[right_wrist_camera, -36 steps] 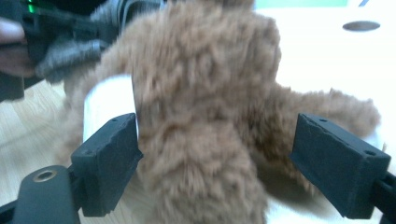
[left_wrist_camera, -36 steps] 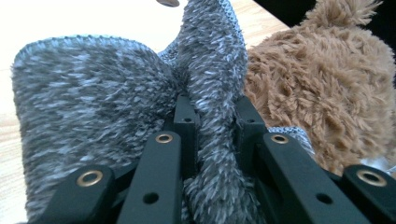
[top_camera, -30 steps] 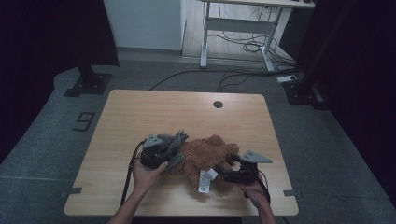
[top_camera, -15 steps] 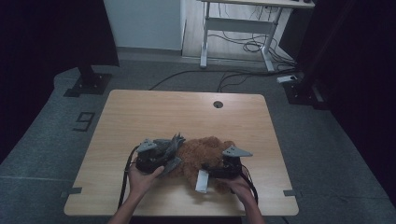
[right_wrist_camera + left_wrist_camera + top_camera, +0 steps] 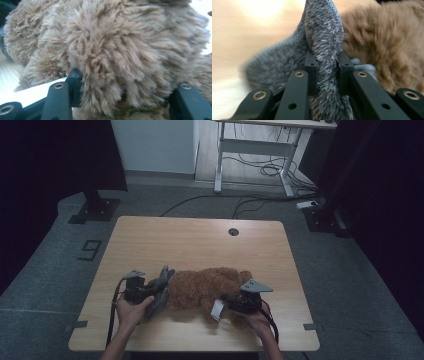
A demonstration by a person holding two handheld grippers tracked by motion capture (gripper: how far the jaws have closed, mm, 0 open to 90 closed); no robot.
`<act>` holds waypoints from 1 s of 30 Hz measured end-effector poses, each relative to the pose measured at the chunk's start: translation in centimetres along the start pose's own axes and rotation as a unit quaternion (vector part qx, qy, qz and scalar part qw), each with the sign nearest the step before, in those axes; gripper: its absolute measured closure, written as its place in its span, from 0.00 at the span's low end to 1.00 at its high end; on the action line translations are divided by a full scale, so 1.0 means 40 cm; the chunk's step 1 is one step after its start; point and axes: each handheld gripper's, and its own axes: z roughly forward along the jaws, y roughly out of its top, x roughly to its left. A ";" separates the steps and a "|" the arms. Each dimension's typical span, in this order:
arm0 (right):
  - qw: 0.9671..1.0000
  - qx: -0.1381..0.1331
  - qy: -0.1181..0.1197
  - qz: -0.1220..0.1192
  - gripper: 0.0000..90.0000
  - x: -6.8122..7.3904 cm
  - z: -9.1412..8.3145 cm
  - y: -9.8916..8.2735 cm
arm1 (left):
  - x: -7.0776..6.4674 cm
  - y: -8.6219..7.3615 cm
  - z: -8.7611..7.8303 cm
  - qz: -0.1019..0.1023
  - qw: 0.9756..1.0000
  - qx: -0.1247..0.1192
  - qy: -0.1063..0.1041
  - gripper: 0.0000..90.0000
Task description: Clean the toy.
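Note:
A brown plush bear [image 5: 205,287] lies on its side near the front of the wooden table [image 5: 200,240]. A grey plush cloth [image 5: 161,287] sits at the bear's left end. My left gripper [image 5: 150,292] is shut on a fold of this grey cloth [image 5: 324,32], pinched between the jaws [image 5: 327,72], with the bear [image 5: 387,50] just behind. My right gripper [image 5: 227,304] is at the bear's lower right, beside a white tag [image 5: 217,310]. Its jaws have just been closing, and a thick lump of bear fur [image 5: 112,50] now bulges between them, pressed from both sides [image 5: 125,97].
A round cable hole [image 5: 233,232] sits at the table's far edge. Beyond the table stand a white desk frame [image 5: 255,155] with cables on the floor and a black stand base [image 5: 95,207]. A "9" mark [image 5: 90,251] is on the floor at left.
The left gripper has drawn the grey cloth leftward and toward the front edge. The bear has shifted left with it. The right jaws have gone from wide open to closed on the bear's fur.

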 end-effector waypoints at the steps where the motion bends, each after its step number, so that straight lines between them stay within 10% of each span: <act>1: 1.000 -0.003 0.000 -0.001 0.49 0.002 0.002 0.000 | -0.002 -0.004 0.013 -0.005 1.000 0.001 -0.006 0.83; 8: 0.999 -0.040 -0.012 -0.011 0.58 0.015 -0.005 0.007 | -0.009 0.019 0.033 -0.033 0.998 -0.014 -0.057 0.85; 16: 0.990 -0.095 -0.046 -0.096 0.55 0.020 0.000 0.054 | -0.014 0.085 0.022 -0.025 0.996 -0.071 -0.058 0.85; 20: 0.994 -0.044 -0.050 -0.087 0.51 -0.013 0.025 0.025 | 0.001 0.063 0.063 -0.027 0.999 -0.025 -0.033 0.84; 23: 0.996 -0.033 -0.038 -0.076 0.51 -0.023 0.022 -0.011 | 0.016 0.037 0.050 -0.046 0.997 -0.042 -0.055 0.84; 30: 0.996 -0.025 -0.031 -0.077 0.50 -0.025 0.011 -0.027 | -0.034 0.074 -0.044 -0.001 0.997 -0.076 -0.020 0.83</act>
